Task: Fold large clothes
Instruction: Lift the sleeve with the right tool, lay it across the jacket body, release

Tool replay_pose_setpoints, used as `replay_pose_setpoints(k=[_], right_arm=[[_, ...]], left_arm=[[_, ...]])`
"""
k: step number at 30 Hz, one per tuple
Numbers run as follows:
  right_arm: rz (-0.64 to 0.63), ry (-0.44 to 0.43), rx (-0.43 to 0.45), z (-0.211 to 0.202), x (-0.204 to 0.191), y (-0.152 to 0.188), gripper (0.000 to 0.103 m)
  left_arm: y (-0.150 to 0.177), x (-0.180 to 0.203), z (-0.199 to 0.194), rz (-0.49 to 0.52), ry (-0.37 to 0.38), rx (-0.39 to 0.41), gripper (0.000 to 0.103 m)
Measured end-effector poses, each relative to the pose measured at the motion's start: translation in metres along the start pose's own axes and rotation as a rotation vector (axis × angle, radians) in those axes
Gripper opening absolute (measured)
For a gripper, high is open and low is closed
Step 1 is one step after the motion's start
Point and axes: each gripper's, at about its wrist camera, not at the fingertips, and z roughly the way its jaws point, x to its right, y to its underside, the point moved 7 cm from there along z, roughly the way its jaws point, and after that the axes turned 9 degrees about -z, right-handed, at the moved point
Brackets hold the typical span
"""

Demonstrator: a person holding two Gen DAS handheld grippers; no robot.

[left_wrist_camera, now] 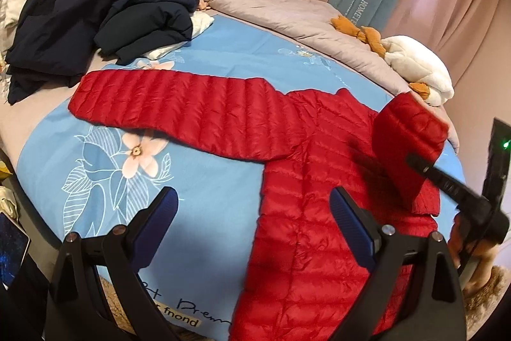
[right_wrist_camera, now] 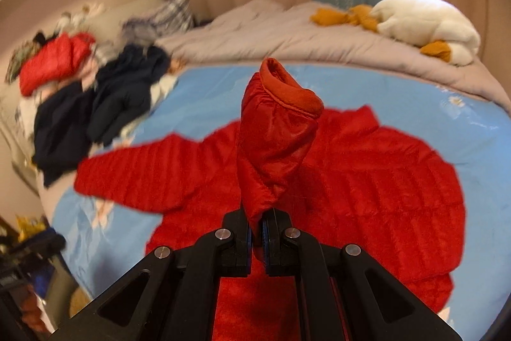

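Red quilted down jacket [left_wrist_camera: 303, 213] spread flat on blue floral bedsheet [left_wrist_camera: 223, 66], far-left sleeve outstretched. Right gripper [right_wrist_camera: 257, 229] fingers pinching right sleeve cuff [right_wrist_camera: 287, 95], lifted over body. Left gripper [left_wrist_camera: 255, 229] spread, empty. Lay sleeve straight across chest, unwrinkled.

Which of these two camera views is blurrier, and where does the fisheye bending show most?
Right wrist view: blurrier, the dark navy clothes pile and far pillows smeared, while the red quilted puffer jacket's sleeve pinched in the right gripper stays fairly sharp. Left wrist view: crisp apart from the smeared right gripper at the right edge; the blue floral bedsheet bulges into a dome.
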Motion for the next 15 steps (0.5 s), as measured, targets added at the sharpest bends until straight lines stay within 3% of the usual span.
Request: replay_pose_setpoints(k=[9, 15], right_arm=[[-0.035, -0.054, -0.154, 0.038, -0.028, 0.035, 0.006], [-0.035, -0.045, -0.198, 0.047, -0.034, 0.043, 0.006]], left_arm=[[0.005, -0.02, 0.007, -0.021, -0.044, -0.018, 0.096], [0.006, -0.023, 0.007, -0.017, -0.056, -0.017, 0.096]])
